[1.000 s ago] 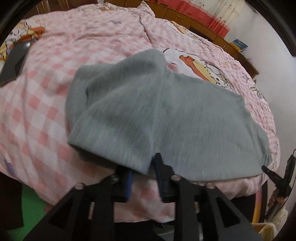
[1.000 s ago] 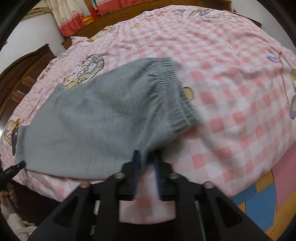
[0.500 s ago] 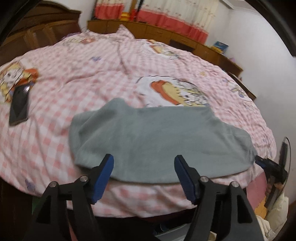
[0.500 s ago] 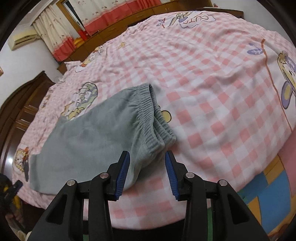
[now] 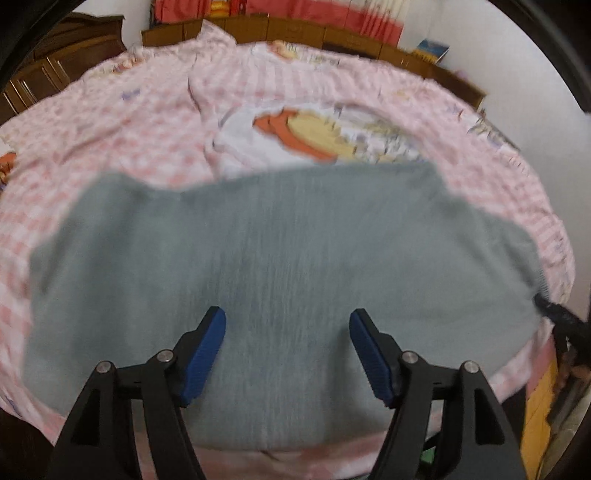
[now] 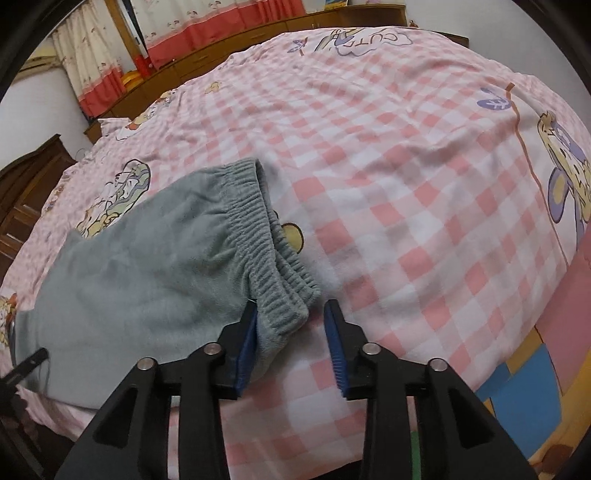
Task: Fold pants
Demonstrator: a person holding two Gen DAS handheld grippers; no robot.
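Observation:
Grey pants (image 5: 295, 240) lie folded lengthwise across the near edge of the bed. My left gripper (image 5: 288, 317) hovers open over the middle of the pants, its blue pads wide apart and holding nothing. In the right wrist view the pants (image 6: 147, 280) end in an elastic waistband (image 6: 258, 229). My right gripper (image 6: 291, 306) straddles the waistband's near corner with its jaws closing. The left pad is against the cloth and the right pad stands apart from it. The right gripper's tip (image 5: 557, 314) shows at the pants' right end in the left wrist view.
The bed is covered by a pink checked sheet (image 6: 406, 184) with cartoon prints (image 5: 314, 136). Wooden cabinets (image 5: 332, 33) and red-hemmed curtains (image 6: 110, 55) line the far wall. A coloured floor mat (image 6: 524, 387) lies below the bed's near right edge.
Both grippers let go of the pants' near edge and opened. The left one shifted over the middle of the pants. The right one now straddles the waistband corner.

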